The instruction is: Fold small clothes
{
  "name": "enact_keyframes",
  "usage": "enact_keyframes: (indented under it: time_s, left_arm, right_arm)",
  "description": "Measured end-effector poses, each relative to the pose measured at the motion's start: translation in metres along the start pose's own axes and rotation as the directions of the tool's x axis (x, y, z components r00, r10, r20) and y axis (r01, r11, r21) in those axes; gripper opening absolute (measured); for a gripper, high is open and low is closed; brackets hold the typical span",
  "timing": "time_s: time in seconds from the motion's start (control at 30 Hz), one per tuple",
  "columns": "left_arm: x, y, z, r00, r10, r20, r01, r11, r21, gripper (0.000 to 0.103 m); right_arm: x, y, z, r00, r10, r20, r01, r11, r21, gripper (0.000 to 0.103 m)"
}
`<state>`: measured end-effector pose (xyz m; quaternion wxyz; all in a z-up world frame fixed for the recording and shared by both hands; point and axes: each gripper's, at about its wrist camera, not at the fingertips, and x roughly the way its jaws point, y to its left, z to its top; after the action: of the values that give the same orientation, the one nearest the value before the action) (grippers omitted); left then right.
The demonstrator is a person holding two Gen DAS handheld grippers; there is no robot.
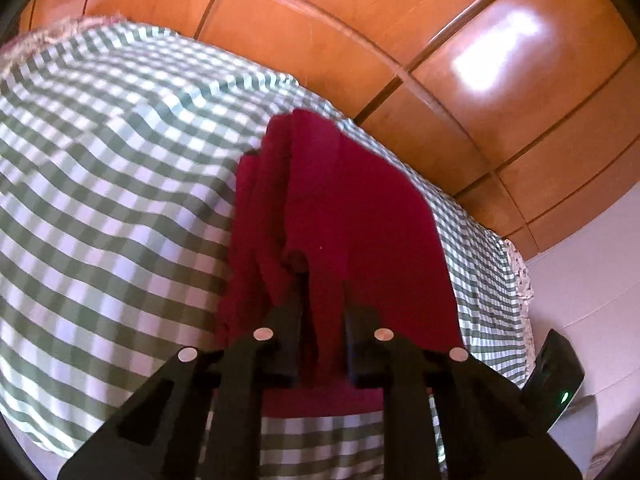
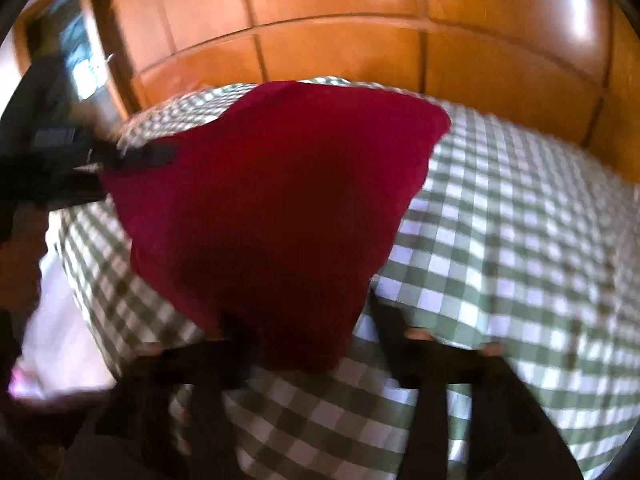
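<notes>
A dark red garment lies over the green-and-white checked bed cover. My left gripper is shut on the near edge of the red garment, with cloth bunched between its black fingers. In the blurred right wrist view the red garment hangs lifted in front of the camera. My right gripper has cloth between its fingers; the fingers stand fairly wide apart and their tips are hidden by the cloth. The left gripper shows at the left, holding the garment's far corner.
A wooden panelled wardrobe stands behind the bed. A white surface and a black device with a green light are at the right of the bed. The checked cover spreads to the right.
</notes>
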<state>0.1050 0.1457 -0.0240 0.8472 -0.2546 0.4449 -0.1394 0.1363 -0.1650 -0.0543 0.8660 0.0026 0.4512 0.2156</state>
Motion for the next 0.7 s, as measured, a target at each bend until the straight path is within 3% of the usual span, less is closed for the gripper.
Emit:
enact_keyframes:
  time_s: [0.1, 0.23, 0.3, 0.4, 0.53, 0.6, 0.7]
  left_arm:
    - [-0.012, 0.001, -0.010, 0.999, 0.033, 0.013, -0.034, 0.998, 0.047, 0.011]
    - [0.013, 0.022, -0.035, 0.993, 0.097, -0.069, -0.096, 0.995, 0.015, 0.011]
    - [0.013, 0.023, -0.039, 0.994, 0.093, -0.064, -0.094, 0.996, -0.010, 0.012]
    - [0.004, 0.017, -0.040, 0.993, 0.113, -0.040, -0.112, 0.994, 0.017, 0.020]
    - [-0.016, 0.009, -0.034, 0.991, 0.129, 0.030, -0.130, 0.991, 0.045, 0.023]
    - [-0.022, 0.000, -0.028, 0.986, 0.154, 0.070, -0.159, 0.985, 0.072, 0.024]
    - [-0.022, -0.017, -0.018, 0.969, 0.212, 0.126, -0.228, 0.965, 0.129, 0.035]
  right_arm:
    - [-0.013, 0.002, -0.012, 1.000, 0.009, -0.008, -0.009, 0.999, -0.039, 0.016]
    - [0.005, -0.002, -0.032, 0.997, 0.006, -0.073, -0.008, 1.000, -0.027, 0.015]
    - [0.007, -0.002, -0.034, 0.997, 0.012, -0.076, -0.013, 1.000, -0.017, 0.015]
    - [0.002, -0.005, -0.034, 0.996, 0.033, -0.087, -0.036, 0.999, -0.032, 0.016]
    - [-0.030, -0.016, -0.033, 0.995, 0.061, -0.079, -0.066, 0.995, -0.070, 0.052]
    - [-0.045, -0.025, -0.030, 0.995, 0.075, -0.064, -0.079, 0.995, -0.062, 0.055]
    - [-0.063, -0.037, -0.015, 0.999, 0.042, -0.007, -0.043, 0.998, -0.039, 0.061]
